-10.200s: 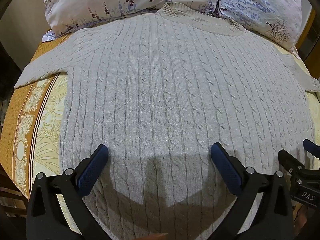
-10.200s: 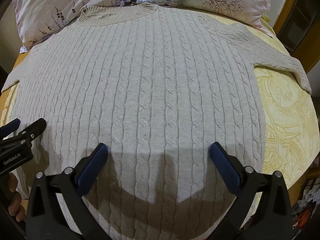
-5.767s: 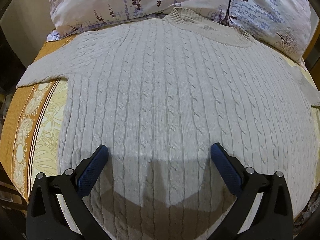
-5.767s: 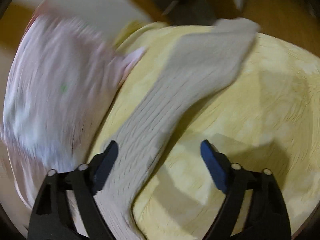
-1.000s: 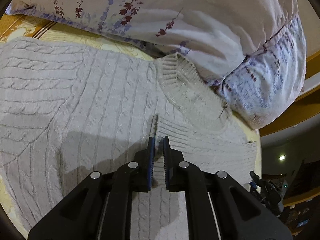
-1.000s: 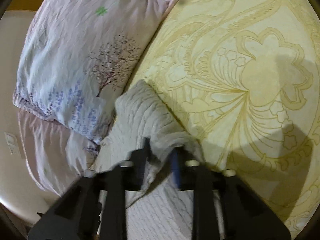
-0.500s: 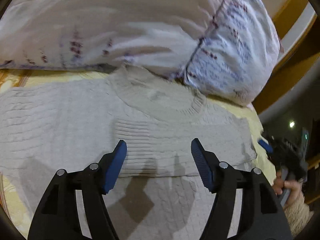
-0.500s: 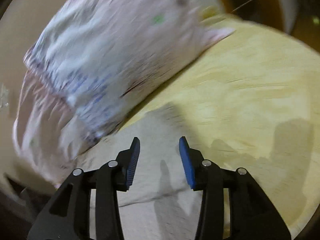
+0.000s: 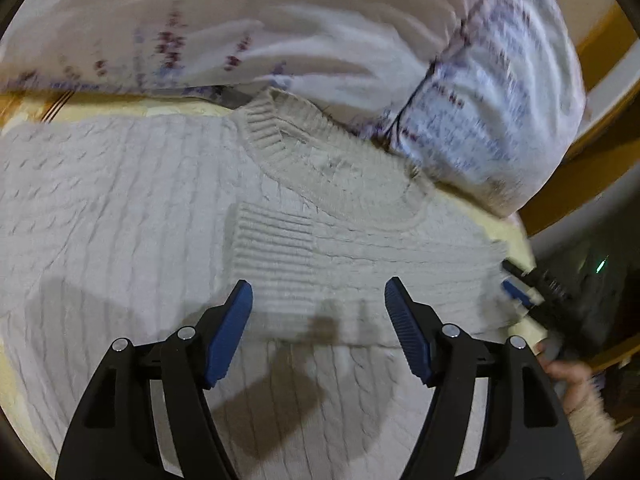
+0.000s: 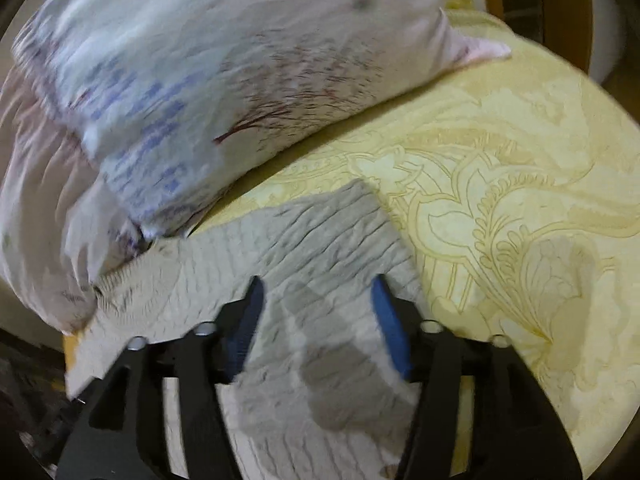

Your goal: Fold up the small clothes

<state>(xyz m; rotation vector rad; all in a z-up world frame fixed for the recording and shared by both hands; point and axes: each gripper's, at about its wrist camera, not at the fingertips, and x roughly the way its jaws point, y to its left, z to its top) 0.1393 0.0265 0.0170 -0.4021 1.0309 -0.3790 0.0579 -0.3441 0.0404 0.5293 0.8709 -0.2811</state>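
Note:
A pale grey cable-knit sweater (image 9: 120, 208) lies flat on the bed, its ribbed collar (image 9: 280, 140) toward the pillows. Its right sleeve is folded across the chest, and the ribbed cuff (image 9: 272, 240) lies just below the collar. My left gripper (image 9: 318, 300) is open and empty above the folded sleeve. My right gripper (image 10: 316, 300) is open over the folded shoulder of the sweater (image 10: 312, 240); it also shows in the left wrist view (image 9: 520, 292) at the sweater's right edge, held by a hand.
Two floral pillows (image 9: 280, 20) (image 10: 200, 80) lie along the head of the bed, touching the collar. The yellow patterned bedspread (image 10: 520, 200) is bare to the right of the sweater. A wooden bed frame (image 9: 592, 152) lies beyond the pillows.
Both grippers were shut on the sleeve a second ago and have opened, leaving it folded across the chest. The right gripper has opened wider in the last half second. Both views have shifted slightly.

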